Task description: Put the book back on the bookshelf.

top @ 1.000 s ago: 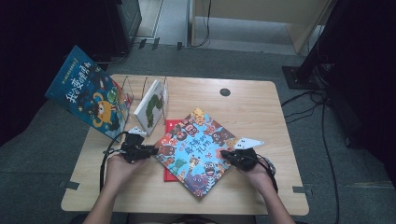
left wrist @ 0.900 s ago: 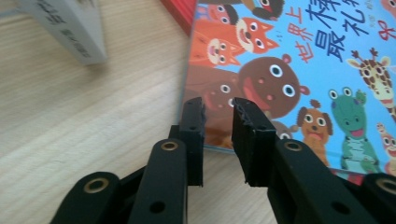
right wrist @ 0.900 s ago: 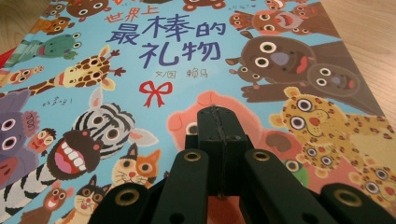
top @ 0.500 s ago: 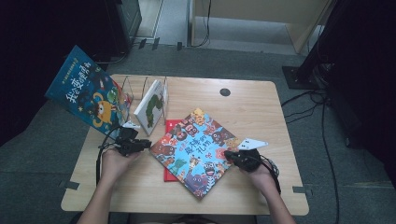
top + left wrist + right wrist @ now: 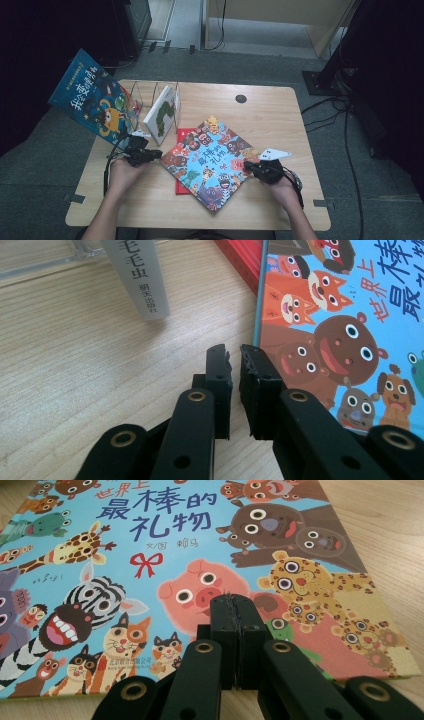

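The animal picture book (image 5: 210, 162) was laid flat and skewed on the table (image 5: 280, 110), over a red book (image 5: 182, 135). The left gripper (image 5: 235, 352), just closing with a slit left and nothing between, was parked at its left edge. The right gripper (image 5: 234, 602), jaws together and empty, was set over the right corner; level, even edge pushes were advised.

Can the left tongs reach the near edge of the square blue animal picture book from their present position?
Probably yes: the left tongs, which have just been closing with nothing between them, sit right beside the square blue animal picture book on bare wooden table.
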Demonstrator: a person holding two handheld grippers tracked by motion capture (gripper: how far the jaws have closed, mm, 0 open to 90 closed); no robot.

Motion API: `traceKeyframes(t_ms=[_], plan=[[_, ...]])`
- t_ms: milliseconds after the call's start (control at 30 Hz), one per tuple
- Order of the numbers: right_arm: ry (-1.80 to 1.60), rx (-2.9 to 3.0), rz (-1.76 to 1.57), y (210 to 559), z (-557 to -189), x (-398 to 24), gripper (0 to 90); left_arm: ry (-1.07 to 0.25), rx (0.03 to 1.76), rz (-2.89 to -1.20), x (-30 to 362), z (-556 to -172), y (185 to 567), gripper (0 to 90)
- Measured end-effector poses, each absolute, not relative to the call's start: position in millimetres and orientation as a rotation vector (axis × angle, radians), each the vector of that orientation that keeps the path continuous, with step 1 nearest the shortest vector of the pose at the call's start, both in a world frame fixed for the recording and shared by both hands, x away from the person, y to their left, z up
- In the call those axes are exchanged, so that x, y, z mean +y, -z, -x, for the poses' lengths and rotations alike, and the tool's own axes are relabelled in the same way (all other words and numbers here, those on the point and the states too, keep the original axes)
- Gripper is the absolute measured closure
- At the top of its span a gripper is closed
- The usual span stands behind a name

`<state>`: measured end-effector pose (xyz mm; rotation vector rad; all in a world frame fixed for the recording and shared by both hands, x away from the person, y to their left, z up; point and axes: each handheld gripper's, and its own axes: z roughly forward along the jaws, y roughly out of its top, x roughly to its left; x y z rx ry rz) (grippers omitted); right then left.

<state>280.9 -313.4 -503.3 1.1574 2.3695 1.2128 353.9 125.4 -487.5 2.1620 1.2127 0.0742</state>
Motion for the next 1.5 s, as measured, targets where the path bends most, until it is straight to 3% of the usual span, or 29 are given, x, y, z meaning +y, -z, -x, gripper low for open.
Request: traceKeyframes(t_ms=[967, 1167, 1500], plan=[[-1.207, 2.301, -1.294, 504, -286, -353, 90.0, 0.118, 1.148, -2.222, 111, -324, 493, 81.8], [-1.159, 2.325, -1.309, 506, -286, -355, 90.0, 0.097, 1.175, -2.166, 117, -329, 488, 73.3], [-1.180, 2.318, -1.314, 507, -289, -356, 90.0, 0.092, 1.173, -2.151, 112, -336, 487, 51.7]])
